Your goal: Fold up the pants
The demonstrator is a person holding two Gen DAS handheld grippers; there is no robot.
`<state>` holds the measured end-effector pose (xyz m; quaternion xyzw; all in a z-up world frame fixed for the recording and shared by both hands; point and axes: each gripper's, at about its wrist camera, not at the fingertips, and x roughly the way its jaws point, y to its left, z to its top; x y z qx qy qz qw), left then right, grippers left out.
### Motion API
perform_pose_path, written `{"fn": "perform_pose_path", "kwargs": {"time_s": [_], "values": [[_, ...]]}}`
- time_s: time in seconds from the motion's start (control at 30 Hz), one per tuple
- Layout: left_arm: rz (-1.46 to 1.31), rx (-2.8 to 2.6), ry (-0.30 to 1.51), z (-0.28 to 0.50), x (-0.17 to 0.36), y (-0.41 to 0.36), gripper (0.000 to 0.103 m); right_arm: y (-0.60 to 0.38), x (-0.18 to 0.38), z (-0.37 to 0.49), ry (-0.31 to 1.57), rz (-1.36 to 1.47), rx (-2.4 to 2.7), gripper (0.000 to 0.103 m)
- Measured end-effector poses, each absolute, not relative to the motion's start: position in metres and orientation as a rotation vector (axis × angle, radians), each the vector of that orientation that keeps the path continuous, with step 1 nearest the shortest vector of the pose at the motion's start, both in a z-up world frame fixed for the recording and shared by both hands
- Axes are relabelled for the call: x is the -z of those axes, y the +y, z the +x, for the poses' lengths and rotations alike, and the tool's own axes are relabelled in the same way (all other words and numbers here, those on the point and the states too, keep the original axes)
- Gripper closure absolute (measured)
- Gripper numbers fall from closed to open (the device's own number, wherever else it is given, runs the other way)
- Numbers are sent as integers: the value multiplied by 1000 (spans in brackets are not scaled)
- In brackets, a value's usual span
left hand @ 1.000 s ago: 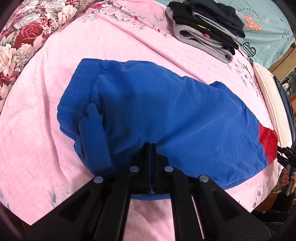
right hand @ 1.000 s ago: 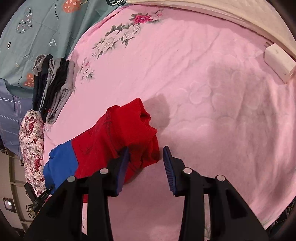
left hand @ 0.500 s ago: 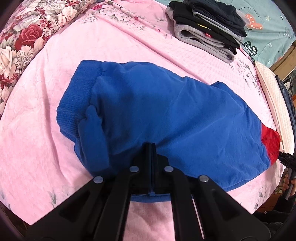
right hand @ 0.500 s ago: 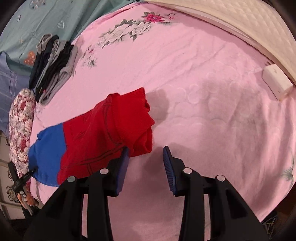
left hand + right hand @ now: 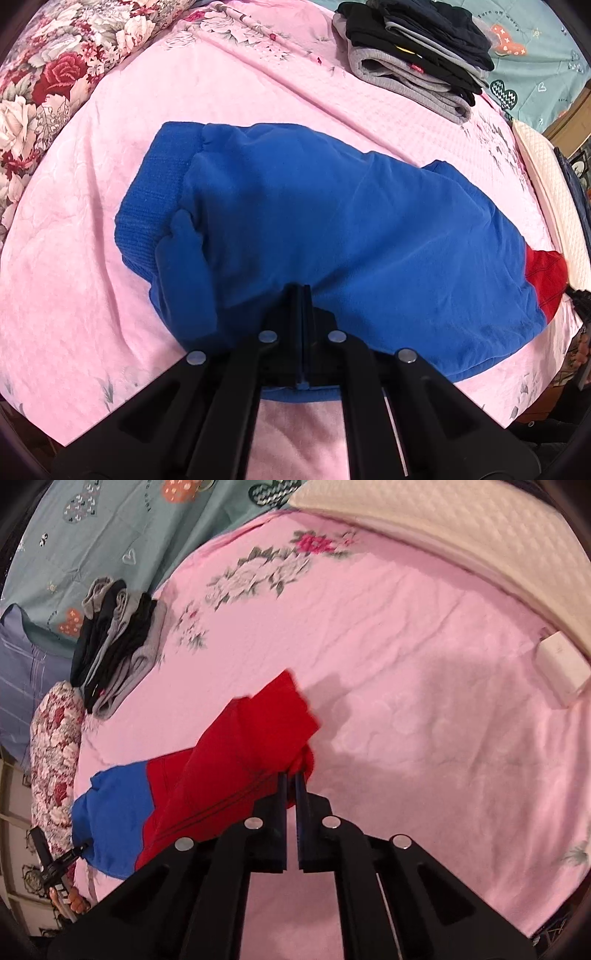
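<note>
The blue and red pants (image 5: 332, 236) lie across the pink bed sheet (image 5: 92, 314), with the ribbed waistband at the left in the left wrist view. My left gripper (image 5: 303, 295) is shut on the near edge of the blue part. In the right wrist view the red leg end (image 5: 258, 738) is lifted and bunched. My right gripper (image 5: 290, 779) is shut on its red hem. The blue part also shows in the right wrist view (image 5: 114, 805) at the lower left.
A stack of folded dark and grey clothes (image 5: 413, 55) sits at the far side of the bed, also in the right wrist view (image 5: 114, 642). A floral pillow (image 5: 48, 74) lies at the left. A cream quilted pad (image 5: 461, 528) and a white box (image 5: 561, 668) lie at the right.
My right gripper has moved onto the red leg end and closed on its hem, and the red cloth has lifted. My left gripper has stayed shut on the blue edge.
</note>
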<state>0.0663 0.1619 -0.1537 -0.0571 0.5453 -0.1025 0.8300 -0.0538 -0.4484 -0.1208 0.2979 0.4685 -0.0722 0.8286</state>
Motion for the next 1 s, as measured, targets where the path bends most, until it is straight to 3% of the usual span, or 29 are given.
{"fn": "perform_pose_path", "kwargs": {"time_s": [0.3,0.33,0.53,0.77,0.9,0.97,1.0], "values": [[-123,219,1151,66,155,161,100,-450,138,-52,1148,533,269,96],[-122,219,1149,66,155,161,100,-447,127,-53,1129,487,302,91],[-120,217,1133,62,155,161,100,-405,71,-41,968,394,134,91],[-63,217,1111,59,153,155,100,-383,153,-18,1173,475,60,96],[53,215,1030,50,128,131,99,-385,139,-22,1143,488,63,89],[54,292,962,42,107,116,91,-373,124,-22,1124,446,62,84],[42,346,938,40,99,106,78,-362,113,-20,1108,406,39,82]]}}
